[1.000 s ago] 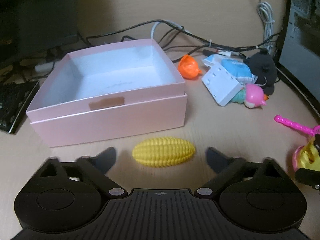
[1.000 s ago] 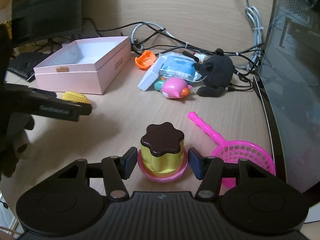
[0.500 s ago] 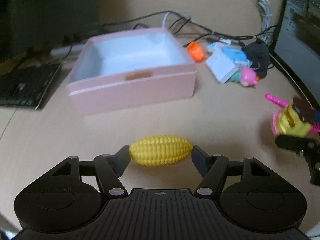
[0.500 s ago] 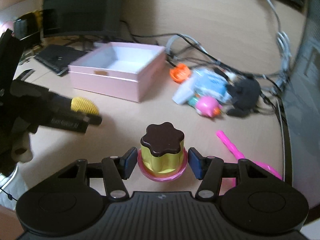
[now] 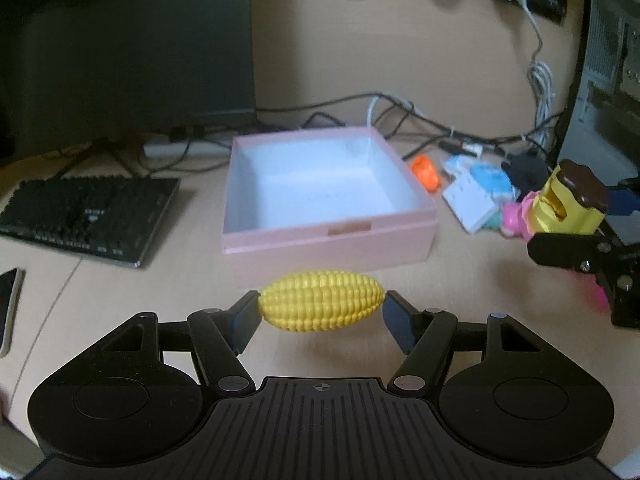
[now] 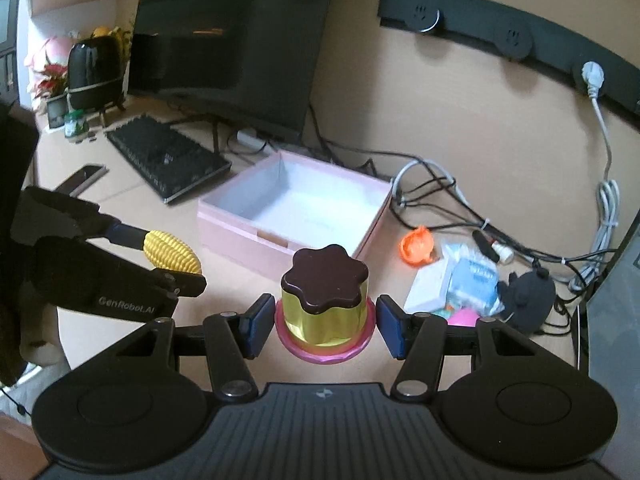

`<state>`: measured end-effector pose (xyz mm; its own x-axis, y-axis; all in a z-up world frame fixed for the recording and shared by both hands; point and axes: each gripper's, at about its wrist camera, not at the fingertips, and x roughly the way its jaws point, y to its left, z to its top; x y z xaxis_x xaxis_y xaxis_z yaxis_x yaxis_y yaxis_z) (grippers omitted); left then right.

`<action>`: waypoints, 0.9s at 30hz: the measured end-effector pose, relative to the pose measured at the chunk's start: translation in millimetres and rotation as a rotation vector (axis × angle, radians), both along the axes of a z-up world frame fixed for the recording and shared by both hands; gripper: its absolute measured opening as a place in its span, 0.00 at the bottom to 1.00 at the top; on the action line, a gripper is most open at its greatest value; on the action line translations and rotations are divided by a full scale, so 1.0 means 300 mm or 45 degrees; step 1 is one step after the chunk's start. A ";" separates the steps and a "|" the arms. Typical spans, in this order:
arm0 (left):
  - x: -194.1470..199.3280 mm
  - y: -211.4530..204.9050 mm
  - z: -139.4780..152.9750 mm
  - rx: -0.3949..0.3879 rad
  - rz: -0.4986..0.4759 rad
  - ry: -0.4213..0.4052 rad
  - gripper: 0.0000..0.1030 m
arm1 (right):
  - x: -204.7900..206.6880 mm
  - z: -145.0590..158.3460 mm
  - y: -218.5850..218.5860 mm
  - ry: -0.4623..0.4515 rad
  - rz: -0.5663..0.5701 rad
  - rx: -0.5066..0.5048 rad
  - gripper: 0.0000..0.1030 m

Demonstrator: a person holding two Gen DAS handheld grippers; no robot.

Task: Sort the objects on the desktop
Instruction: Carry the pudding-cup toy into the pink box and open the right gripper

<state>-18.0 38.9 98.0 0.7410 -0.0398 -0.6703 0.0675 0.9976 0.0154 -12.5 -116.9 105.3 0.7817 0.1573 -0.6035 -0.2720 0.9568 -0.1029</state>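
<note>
Between the fingers of the left gripper [image 5: 321, 314], left wrist view: yellow toy corn [image 5: 321, 306], lying crosswise, each end pinched by a fingertip; a shadow on the desk [image 5: 120, 300] below the cob shows it is lifted off the surface. Just beyond it stands the open pink box [image 5: 328, 196], white inside, nothing visible in it. Left of the box lies a black keyboard [image 5: 88, 216], with a dark monitor [image 5: 128, 48] behind. Right of the box: small orange toy [image 5: 426, 171], a cluster of white and blue packets [image 5: 476, 194], dark plush [image 5: 524, 170]. At the right edge the right gripper [image 5: 576, 240] shows, carrying the pudding toy [image 5: 570, 204], tilted, above the desk. Right wrist view: right gripper [image 6: 323, 326] holds the pudding toy [image 6: 325, 304], brown scalloped top, yellow body, pink base; both blue pads sit against the pink base, so the claw is clamped on it. Whether the base touches the desk [image 6: 420, 364] cannot be told from this view. Pink box [image 6: 296, 212] lies directly ahead, beyond the toy. At left, left gripper [image 6: 168, 252] with the toy corn [image 6: 171, 251] nipped between its fingers, near the box's front corner. Keyboard [image 6: 168, 160] and monitor [image 6: 228, 40] sit behind-left; orange toy [image 6: 417, 245], packets [image 6: 456, 280] and plush [image 6: 530, 296] lie to the right of the box, among cables [image 6: 440, 200].
</note>
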 end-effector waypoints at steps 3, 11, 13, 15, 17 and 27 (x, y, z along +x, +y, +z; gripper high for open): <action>0.013 0.015 0.017 0.002 -0.018 -0.022 0.70 | 0.025 0.030 0.001 -0.021 -0.016 0.014 0.54; 0.113 0.038 0.019 -0.002 -0.088 -0.076 0.70 | 0.114 0.079 0.007 -0.055 -0.060 0.105 0.54; 0.168 0.044 0.023 0.020 -0.094 -0.139 0.70 | 0.176 0.093 0.013 -0.042 -0.059 0.148 0.54; 0.236 0.050 0.032 0.043 -0.098 -0.231 0.70 | 0.271 0.115 0.023 -0.045 -0.074 0.192 0.54; 0.304 0.058 0.035 0.059 -0.096 -0.287 0.87 | 0.373 0.138 0.038 -0.060 -0.104 0.249 0.54; 0.250 0.068 -0.042 0.033 0.030 -0.102 0.97 | 0.427 0.150 -0.009 -0.157 -0.179 0.243 0.68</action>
<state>56.9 59.3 85.5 0.7931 -0.0047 -0.6091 0.0412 0.9981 0.0458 115.6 -119.5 150.3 0.8696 0.1438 -0.4724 -0.1318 0.9895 0.0586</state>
